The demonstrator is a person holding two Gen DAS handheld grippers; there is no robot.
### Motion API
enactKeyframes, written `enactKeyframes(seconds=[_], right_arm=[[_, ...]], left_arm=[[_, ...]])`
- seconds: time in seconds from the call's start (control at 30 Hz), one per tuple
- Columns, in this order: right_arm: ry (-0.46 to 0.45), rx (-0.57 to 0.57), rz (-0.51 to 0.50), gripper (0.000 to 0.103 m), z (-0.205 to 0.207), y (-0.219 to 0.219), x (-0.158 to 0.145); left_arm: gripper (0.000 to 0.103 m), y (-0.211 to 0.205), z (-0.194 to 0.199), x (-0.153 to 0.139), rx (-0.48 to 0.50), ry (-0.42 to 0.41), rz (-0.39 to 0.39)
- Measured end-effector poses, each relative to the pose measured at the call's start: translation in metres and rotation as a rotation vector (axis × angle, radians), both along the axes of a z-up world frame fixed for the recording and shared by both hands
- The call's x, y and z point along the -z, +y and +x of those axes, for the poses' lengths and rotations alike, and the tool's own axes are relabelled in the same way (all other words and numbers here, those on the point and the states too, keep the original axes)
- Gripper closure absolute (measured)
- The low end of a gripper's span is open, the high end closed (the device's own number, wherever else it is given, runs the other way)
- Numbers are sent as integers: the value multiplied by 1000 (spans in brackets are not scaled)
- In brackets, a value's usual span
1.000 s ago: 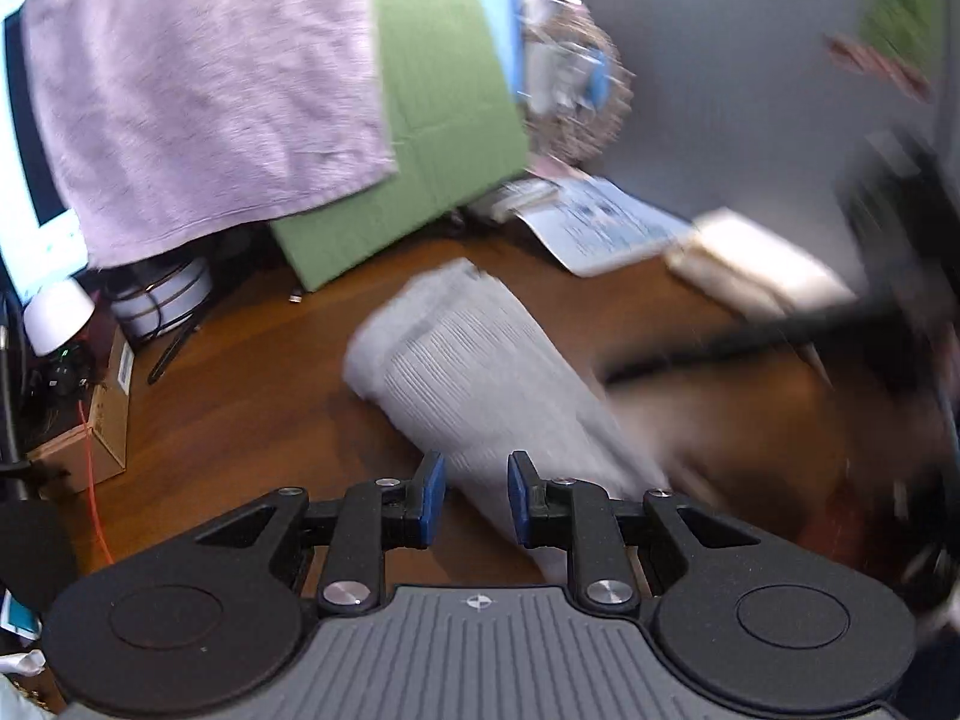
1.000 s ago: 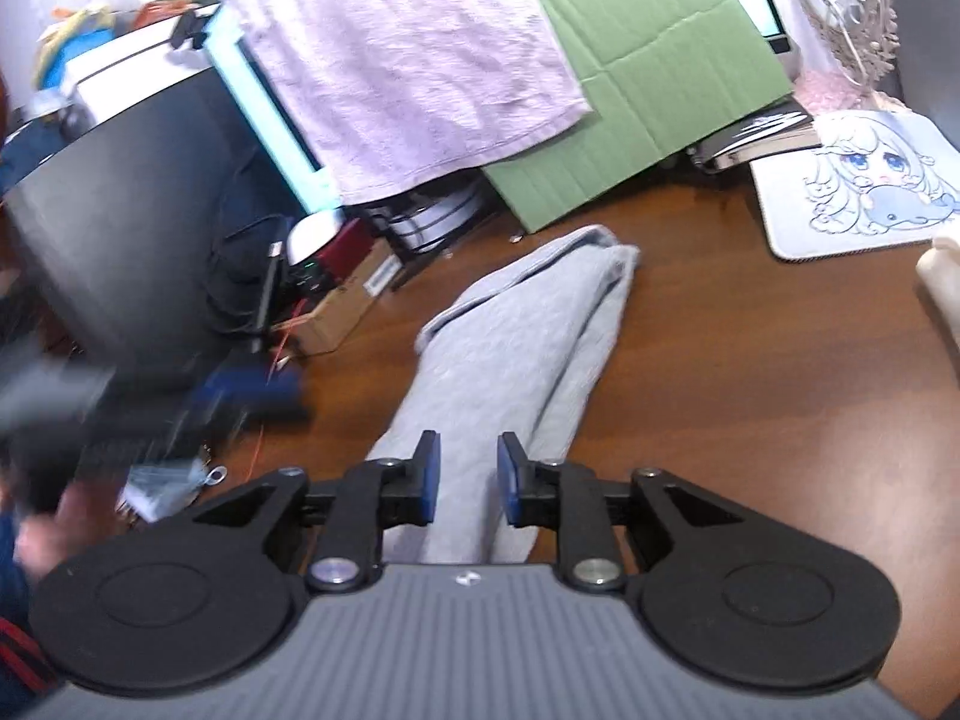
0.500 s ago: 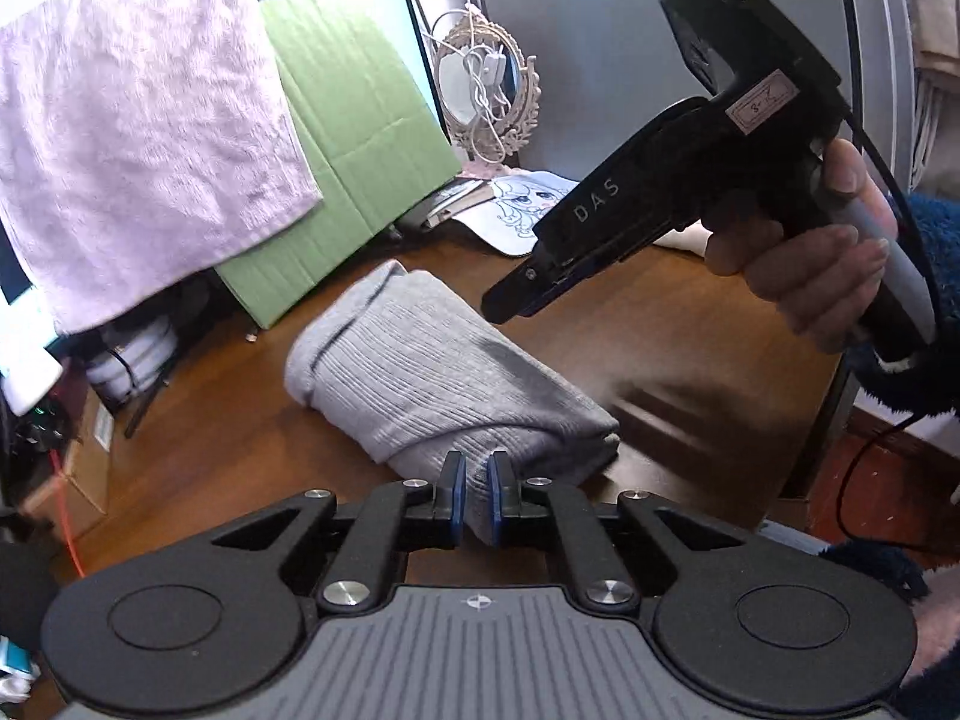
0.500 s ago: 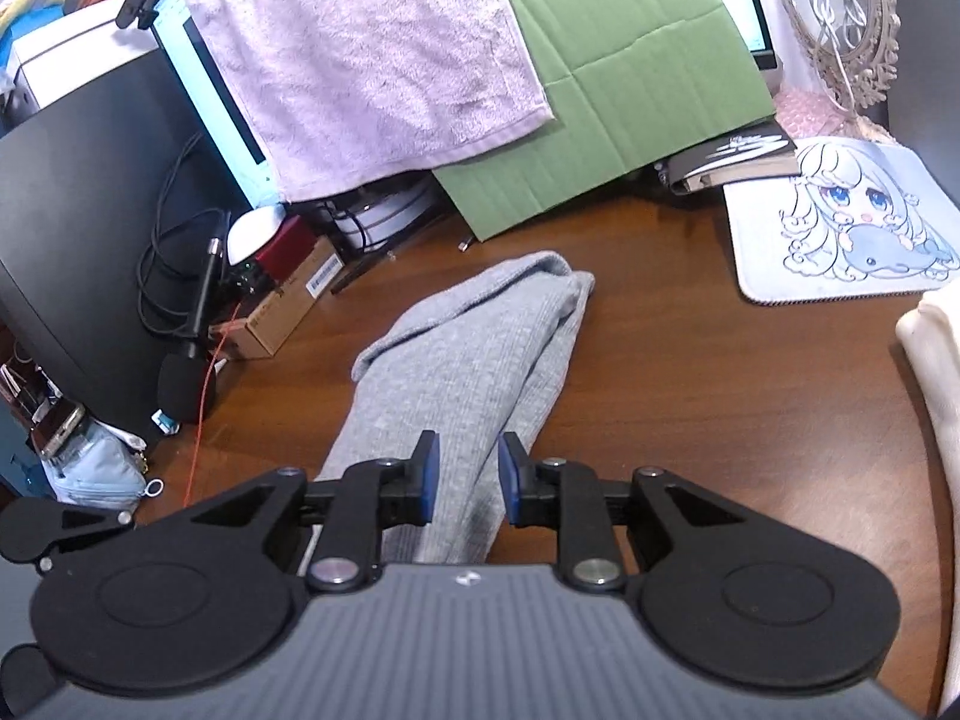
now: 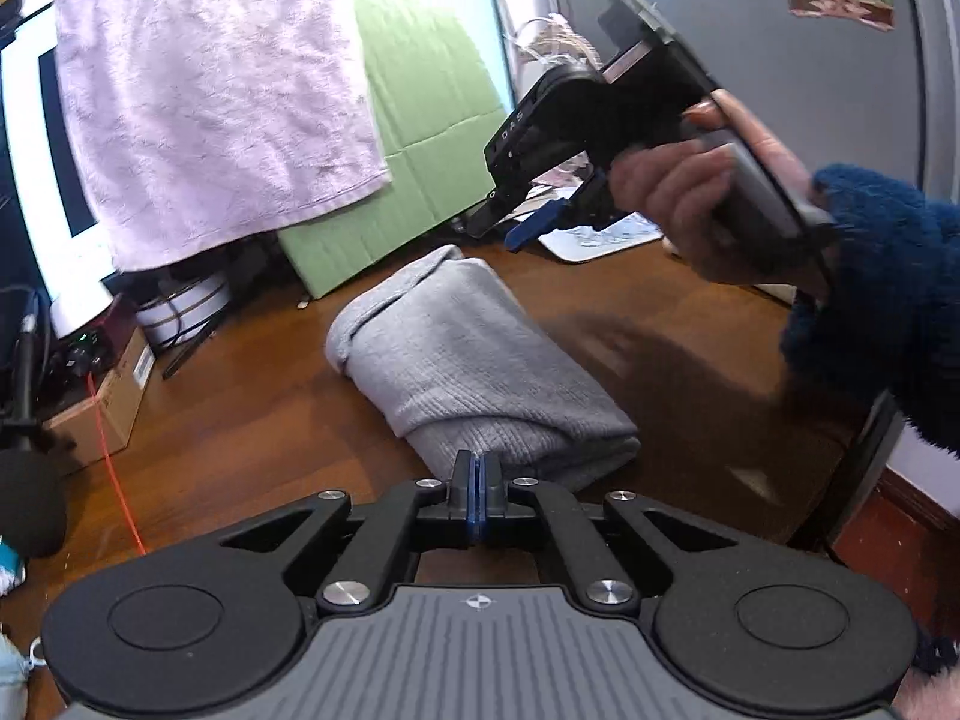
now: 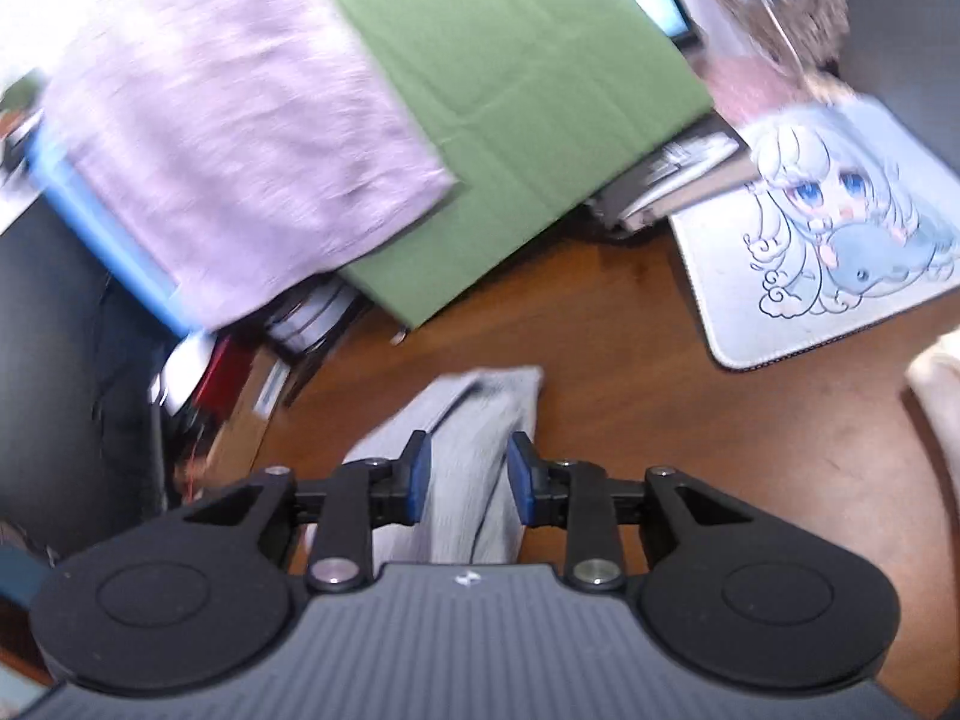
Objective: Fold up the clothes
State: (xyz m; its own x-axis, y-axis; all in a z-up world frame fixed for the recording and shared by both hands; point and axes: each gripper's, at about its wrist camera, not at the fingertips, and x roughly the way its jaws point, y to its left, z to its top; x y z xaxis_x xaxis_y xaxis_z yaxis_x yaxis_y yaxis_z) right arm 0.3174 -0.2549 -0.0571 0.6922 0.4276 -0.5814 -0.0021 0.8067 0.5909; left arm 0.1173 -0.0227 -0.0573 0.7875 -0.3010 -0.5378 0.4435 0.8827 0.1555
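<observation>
A grey ribbed garment (image 5: 474, 354), folded into a long bundle, lies on the brown wooden table (image 5: 240, 420). My left gripper (image 5: 478, 474) is shut on its near edge, and the pads meet with only a thin bit of cloth pinched between them. A hand in a dark blue fleece sleeve holds my right gripper (image 5: 504, 228) in the air over the garment's far end. In the right wrist view that gripper (image 6: 467, 456) has its jaws opening. The grey garment (image 6: 480, 396) shows below the gap, and the pads do not touch it.
A lilac towel (image 5: 210, 108) hangs over a monitor at the back, beside a leaning green cardboard sheet (image 5: 432, 120). A cartoon mouse pad (image 6: 840, 228) and a cream cloth (image 6: 936, 384) lie at the right. A small cardboard box (image 5: 114, 384) and cables crowd the left.
My left gripper sank to the garment's near edge and closed on it. The right gripper swept towards the garment's far end and its jaws widened.
</observation>
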Motion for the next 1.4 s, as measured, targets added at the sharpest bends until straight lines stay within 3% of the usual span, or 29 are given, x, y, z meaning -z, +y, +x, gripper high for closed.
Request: enactKeyframes(seconds=[0.13,0.2,0.4,0.63,0.67,0.73,0.83,0.93,1.07,1.13,1.4], right_arm=[[66,-11,44,74,31,-1,20],[88,-11,60,96,38,-1,29],[22,-7,106,99,41,-8,37],[16,1,88,99,43,-8,40],[5,28,57,103,42,-8,39],[-1,72,19,103,41,-12,38],[32,-1,178,102,43,-23,47],[6,-19,198,95,37,-23,45],[1,-36,222,87,34,-24,42],[16,-28,241,83,33,-27,43],[101,-89,237,81,39,-17,50]], left_arm=[[102,0,-1,-1,-39,9,-23],[102,0,-3,-2,-68,8,-33],[103,6,-11,2,-154,63,-67],[103,13,-16,6,-207,115,-91],[103,15,-16,5,-213,122,-100],[103,20,-15,2,-223,137,-127],[99,28,-15,-3,-235,151,-164],[97,33,-15,-6,-236,160,-192],[86,28,-14,-3,-206,179,-179],[76,21,-14,0,-190,183,-162],[75,14,-3,8,-195,218,-160]])
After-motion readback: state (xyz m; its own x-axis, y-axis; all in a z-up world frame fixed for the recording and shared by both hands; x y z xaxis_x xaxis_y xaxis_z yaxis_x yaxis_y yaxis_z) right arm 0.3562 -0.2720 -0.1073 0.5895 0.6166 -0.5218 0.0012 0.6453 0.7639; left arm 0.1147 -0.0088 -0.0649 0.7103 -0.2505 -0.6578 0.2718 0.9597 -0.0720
